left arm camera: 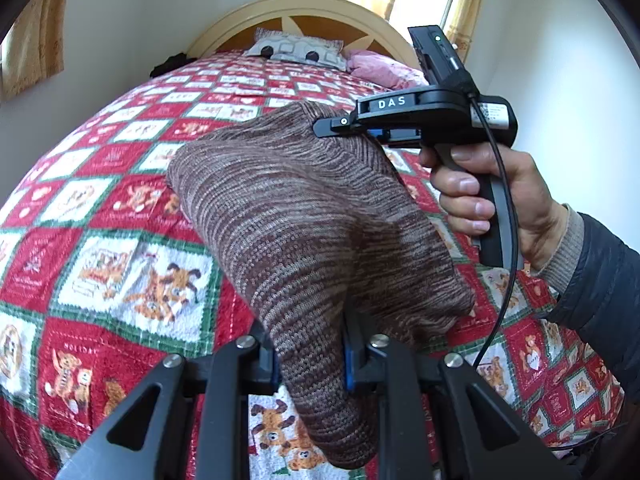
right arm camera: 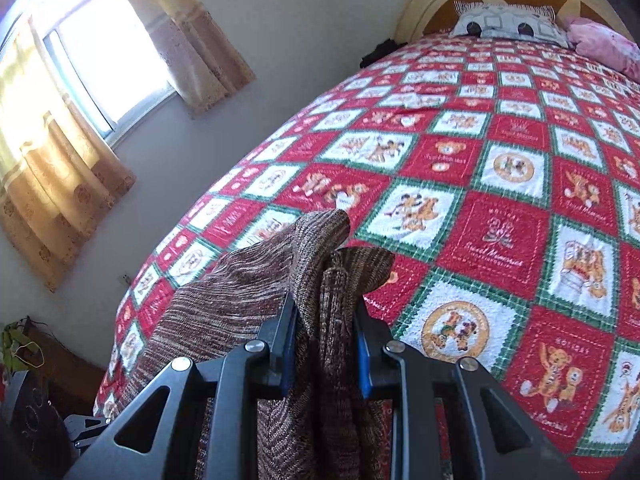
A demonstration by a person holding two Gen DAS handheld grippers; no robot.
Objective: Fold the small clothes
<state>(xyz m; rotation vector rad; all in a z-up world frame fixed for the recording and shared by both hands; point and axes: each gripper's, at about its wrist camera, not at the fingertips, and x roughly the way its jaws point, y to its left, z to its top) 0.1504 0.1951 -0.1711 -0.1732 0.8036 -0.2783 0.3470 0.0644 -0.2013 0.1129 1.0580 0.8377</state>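
A brown knit sweater (left arm camera: 304,216) hangs in the air over a big bed (right arm camera: 500,216). The bed has a red, white and green quilt with little bears on it. Most of the quilt is bare, so there is lots of room to lay the sweater down. The far end of the bed stops at a round headboard (left arm camera: 248,12), where a grey pillow (left arm camera: 296,48) and a pink pillow (left arm camera: 380,66) sit. On one side the bed edge drops off near a wall with a window (right arm camera: 100,60) and tan curtains (right arm camera: 192,44).

The left claw (left arm camera: 310,364) is nearly closed and pinches a thick bunch of the sweater between its blue pads. It points down toward the bed. The right claw (right arm camera: 326,340) is nearly closed too, and it squeezes another bunch of the sweater. In the left view, a hand (left arm camera: 492,204) grips the handle of the right claw, with a dark sleeve (left arm camera: 600,272) behind it. The sweater stretches between the two claws, above the quilt.
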